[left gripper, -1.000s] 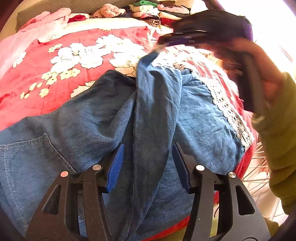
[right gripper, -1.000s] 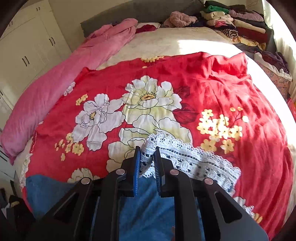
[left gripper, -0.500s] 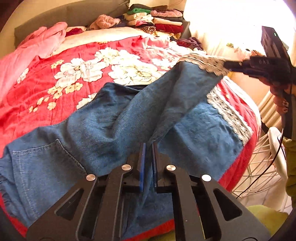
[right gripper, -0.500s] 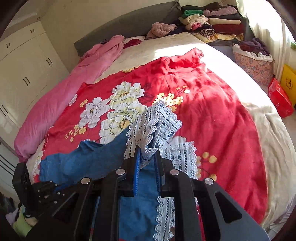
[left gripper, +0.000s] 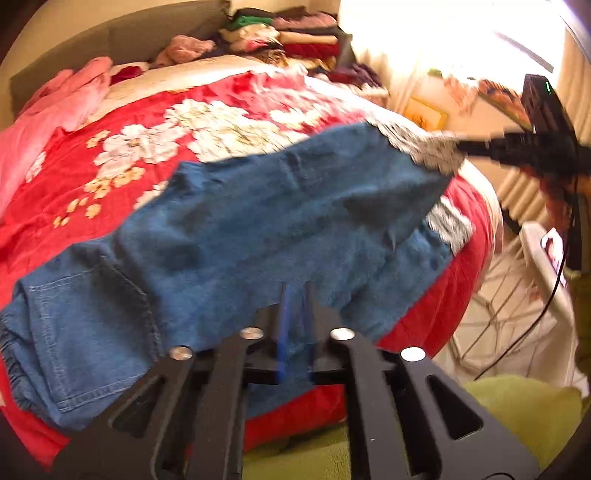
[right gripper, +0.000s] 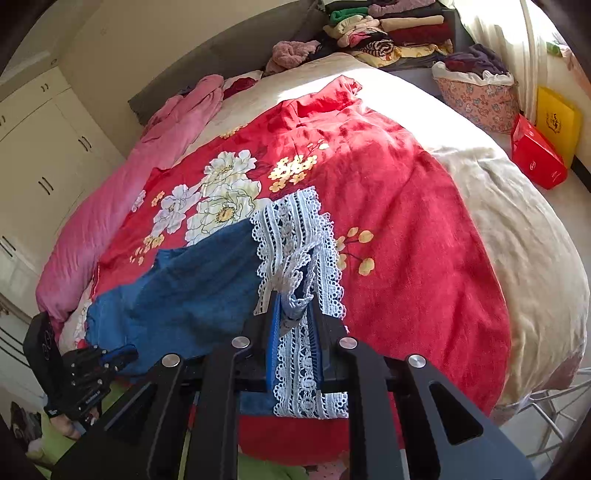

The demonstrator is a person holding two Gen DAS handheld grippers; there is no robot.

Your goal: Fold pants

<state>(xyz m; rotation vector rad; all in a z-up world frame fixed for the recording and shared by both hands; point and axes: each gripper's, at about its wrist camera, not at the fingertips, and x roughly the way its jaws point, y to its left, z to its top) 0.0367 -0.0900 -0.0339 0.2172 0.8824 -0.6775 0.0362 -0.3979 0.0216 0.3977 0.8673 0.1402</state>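
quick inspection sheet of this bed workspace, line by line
surface: red floral blanket over a cream cover.
job's things: blue denim pants, lace hem lifted.
clutter: pink blanket; stacked clothes at the bed's far end.
grippers: right tool shut on lace hem; left tool nearly closed with denim between its jaws, which have just been opening slightly.
cables: black cable hanging below right tool.
surroundings: white wardrobe, floral basket, red box.

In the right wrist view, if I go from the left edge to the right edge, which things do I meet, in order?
White wardrobe → pink blanket → blue denim pants → white lace hem held in the right tongs → red box → yellow box.
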